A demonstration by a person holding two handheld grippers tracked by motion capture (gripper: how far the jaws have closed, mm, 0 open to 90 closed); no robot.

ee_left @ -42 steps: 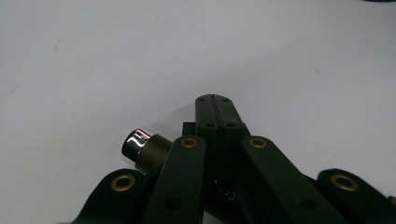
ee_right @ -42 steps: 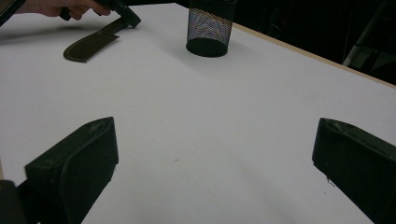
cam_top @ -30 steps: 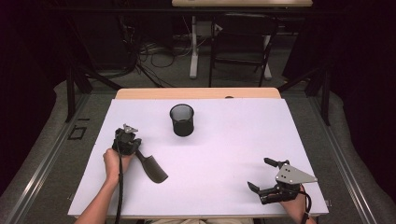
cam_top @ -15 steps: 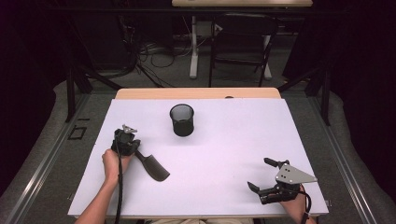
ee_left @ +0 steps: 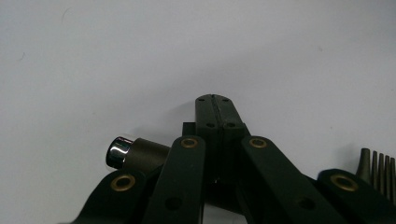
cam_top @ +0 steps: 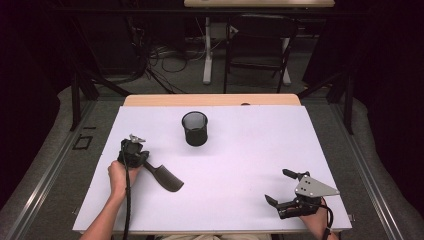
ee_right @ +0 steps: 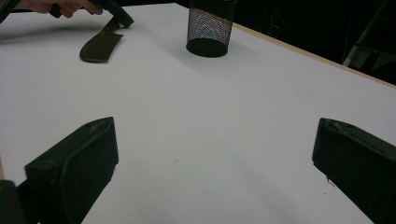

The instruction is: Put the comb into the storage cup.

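Both left gripper [cam_top: 134, 150] jaws pinch the comb [cam_top: 165, 177]; right gripper [cam_top: 286, 192] gapes

Dark room, grey floor [cam_top: 60, 150] (cables [cam_top: 160, 55]), chair [cam_top: 260, 40]

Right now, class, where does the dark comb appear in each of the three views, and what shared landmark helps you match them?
High view: comb left of centre, slanting from the left tongs.
Left gripper view: capped handle lower left, teeth at lower right edge.
Right gripper view: top left.
Shared landmark: the left tongs, beside the comb throughout.
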